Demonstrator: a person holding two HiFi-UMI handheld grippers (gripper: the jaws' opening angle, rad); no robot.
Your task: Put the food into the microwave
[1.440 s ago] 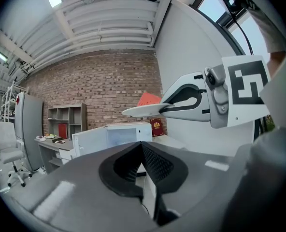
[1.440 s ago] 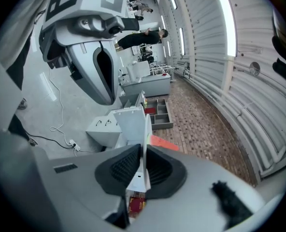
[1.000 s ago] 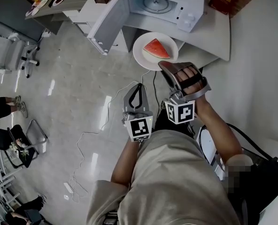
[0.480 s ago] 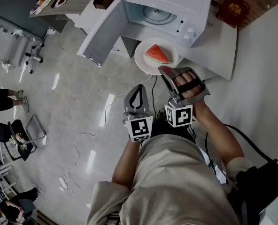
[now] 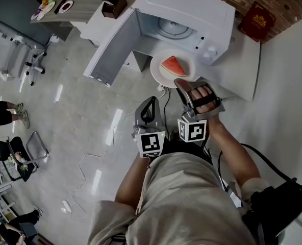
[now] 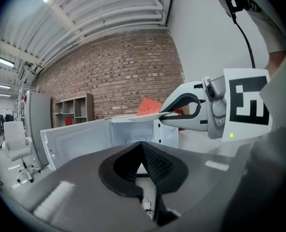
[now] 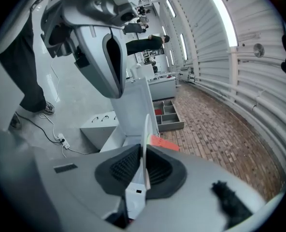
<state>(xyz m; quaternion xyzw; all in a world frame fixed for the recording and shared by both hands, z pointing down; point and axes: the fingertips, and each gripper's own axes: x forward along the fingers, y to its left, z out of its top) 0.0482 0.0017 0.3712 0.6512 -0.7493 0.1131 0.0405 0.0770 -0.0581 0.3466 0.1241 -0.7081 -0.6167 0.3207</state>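
A white plate (image 5: 161,73) carries a red watermelon wedge (image 5: 172,65). My right gripper (image 5: 179,82) is shut on the plate's near rim and holds it level just in front of the white microwave (image 5: 192,9). The microwave door (image 5: 110,47) stands swung open to the left, and the glass turntable shows inside. In the right gripper view the plate's rim (image 7: 144,139) runs edge-on between the pads, with the watermelon (image 7: 163,142) behind it. My left gripper (image 5: 152,100) hangs beside the right one, lower left of the plate, shut on nothing.
The microwave sits on a white counter (image 5: 243,60) beside a white wall. A red box (image 5: 259,20) lies right of it and a brown box (image 5: 114,5) to its left. A cable and power strip (image 5: 84,162) trail on the floor. An office chair (image 5: 18,60) stands far left.
Both grippers and the plate have moved closer to the microwave's open front. The grip on the plate is unchanged.
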